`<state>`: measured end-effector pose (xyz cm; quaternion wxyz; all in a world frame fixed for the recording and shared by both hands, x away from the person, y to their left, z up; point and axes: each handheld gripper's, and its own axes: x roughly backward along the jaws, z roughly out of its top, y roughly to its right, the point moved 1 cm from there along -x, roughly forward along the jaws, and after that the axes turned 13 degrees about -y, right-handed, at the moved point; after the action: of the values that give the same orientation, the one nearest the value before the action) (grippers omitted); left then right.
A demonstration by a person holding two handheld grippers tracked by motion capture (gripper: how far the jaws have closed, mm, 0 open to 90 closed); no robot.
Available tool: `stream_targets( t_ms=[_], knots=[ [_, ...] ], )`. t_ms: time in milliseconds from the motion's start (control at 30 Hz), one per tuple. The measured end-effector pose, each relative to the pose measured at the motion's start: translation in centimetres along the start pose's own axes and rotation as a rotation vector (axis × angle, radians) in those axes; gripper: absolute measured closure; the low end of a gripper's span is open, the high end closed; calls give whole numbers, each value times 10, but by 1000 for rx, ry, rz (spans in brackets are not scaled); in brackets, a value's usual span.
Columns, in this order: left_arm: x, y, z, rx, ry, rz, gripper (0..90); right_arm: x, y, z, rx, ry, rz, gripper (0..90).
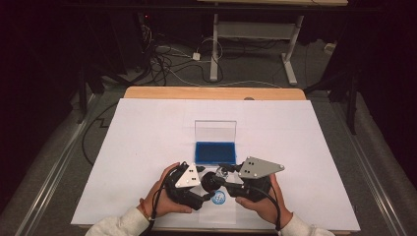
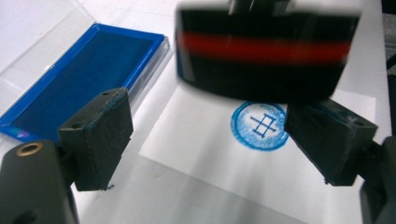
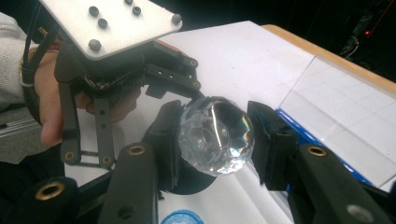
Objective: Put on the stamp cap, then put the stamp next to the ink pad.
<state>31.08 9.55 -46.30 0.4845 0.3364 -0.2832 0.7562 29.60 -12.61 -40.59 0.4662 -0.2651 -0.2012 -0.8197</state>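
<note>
Right gripper view: right gripper [image 3: 215, 140] clamps the stamp's crystal knob [image 3: 215, 135] — left gripper [image 2: 208, 140] gapes (empty) — lift straight, sparing the blue imprint [image 2: 260, 126] at six o'clock.

A lab or recording studio: black curtains [image 1: 34, 73] wall it in, loose cables [image 1: 167, 61] sprawl over grey carpet, a height-adjustable desk frame [image 1: 255, 44] stands behind the paper-covered tabletop [image 1: 147, 147].
</note>
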Motion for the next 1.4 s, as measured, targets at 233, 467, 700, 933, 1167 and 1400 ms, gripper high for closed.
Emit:
stream_targets(
  t_ms=[233, 467, 700, 933, 1167, 1400],
  knots=[
    [9, -7, -14, -6, -31, 84, 155, 9, 6, 2, -6, 10, -13, 575],
    [27, -18, -34, 31, -12, 151, 155, 18, 16, 1, -14, 16, -45, 575],
    [45, -23, -59, 84, -14, 196, 155, 32, 27, -2, -33, 22, -84, 575],
    [56, -26, -78, 129, -28, 228, 155, 49, 41, -5, -68, 19, -134, 575],
    [62, -25, -93, 150, -50, 251, 155, 56, 54, -10, -103, -5, -187, 575],
    [65, -25, -102, 173, -67, 249, 155, 60, 67, -14, -125, -46, -243, 575]
  ],
)
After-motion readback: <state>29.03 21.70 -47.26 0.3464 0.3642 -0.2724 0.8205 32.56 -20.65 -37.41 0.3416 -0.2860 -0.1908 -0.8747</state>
